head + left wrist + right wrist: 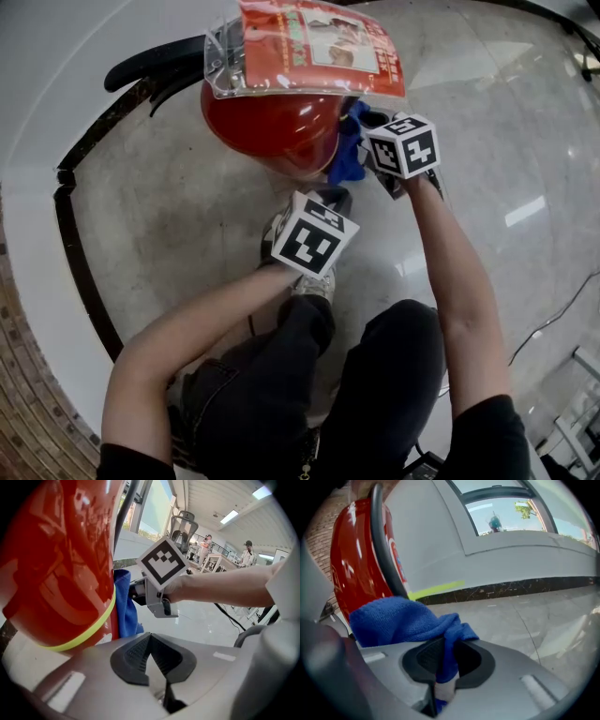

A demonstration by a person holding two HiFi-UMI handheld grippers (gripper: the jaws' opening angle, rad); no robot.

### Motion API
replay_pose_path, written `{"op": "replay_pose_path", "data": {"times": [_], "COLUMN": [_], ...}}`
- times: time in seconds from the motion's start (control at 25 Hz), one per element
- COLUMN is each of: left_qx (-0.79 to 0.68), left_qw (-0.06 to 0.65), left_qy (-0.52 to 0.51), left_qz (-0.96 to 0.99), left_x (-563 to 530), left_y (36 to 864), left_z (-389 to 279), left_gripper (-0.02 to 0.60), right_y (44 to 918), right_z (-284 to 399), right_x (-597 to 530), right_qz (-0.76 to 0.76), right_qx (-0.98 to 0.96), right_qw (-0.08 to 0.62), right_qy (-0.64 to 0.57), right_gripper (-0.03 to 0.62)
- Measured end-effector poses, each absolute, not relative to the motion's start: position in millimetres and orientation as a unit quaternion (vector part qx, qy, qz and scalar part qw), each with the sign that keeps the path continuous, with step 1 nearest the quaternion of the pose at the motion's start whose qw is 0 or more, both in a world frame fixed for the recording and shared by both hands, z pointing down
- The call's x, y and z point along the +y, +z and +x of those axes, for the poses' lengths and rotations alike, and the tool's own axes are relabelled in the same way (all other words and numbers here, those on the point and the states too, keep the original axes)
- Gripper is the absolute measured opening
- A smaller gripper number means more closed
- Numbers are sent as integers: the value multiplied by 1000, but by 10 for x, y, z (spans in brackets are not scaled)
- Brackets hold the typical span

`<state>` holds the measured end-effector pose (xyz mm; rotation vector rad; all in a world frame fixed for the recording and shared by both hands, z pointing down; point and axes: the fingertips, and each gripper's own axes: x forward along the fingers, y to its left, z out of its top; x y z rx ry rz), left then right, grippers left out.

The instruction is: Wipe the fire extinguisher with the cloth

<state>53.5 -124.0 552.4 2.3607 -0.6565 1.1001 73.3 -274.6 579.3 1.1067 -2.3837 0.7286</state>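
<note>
R gripper (443, 670) jaws clamped on blue cloth (393, 618), cloth touching right side of red fire extinguisher (277, 127), which stands upright on floor. L gripper (157, 665) jaws shut, empty, beside extinguisher's lower body. R hand does wiping; stroke likely runs along vertical axis.

The fire extinguisher (281, 127) has a glossy red shell, smooth enough to mirror the light. On top of it, a clear shiny plastic sleeve (309, 52) covers printed paper. Against its side the cloth (398, 620) is blue, soft and nubbly. Around it the floor (187, 216) is polished veined stone. The left hand-held gripper (150, 637) is smooth matt grey plastic with black ribbed pads.
</note>
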Motion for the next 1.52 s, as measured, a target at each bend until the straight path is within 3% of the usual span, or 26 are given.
{"op": "replay_pose_path", "data": {"times": [0.44, 0.64, 1.16, 1.52], "left_qx": [-247, -267, -324, -323], "left_qw": [241, 233, 201, 159], "left_qy": [410, 407, 386, 323], "left_qz": [844, 842, 840, 875], "left_x": [-1093, -1076, -1024, -1182], "left_y": [5630, 5522, 4907, 3933], "left_z": [247, 103, -216, 8], "left_gripper": [5, 5, 5, 5], "right_y": [6442, 6284, 4811, 3642], "right_z": [546, 438, 163, 614], "right_x": [-2178, -1803, -1292, -1165], "right_qz": [357, 316, 272, 333], "right_qx": [-824, -840, -918, -923], "right_qw": [360, 371, 230, 109], "right_qy": [254, 240, 175, 161], "right_gripper": [50, 49, 49, 51]}}
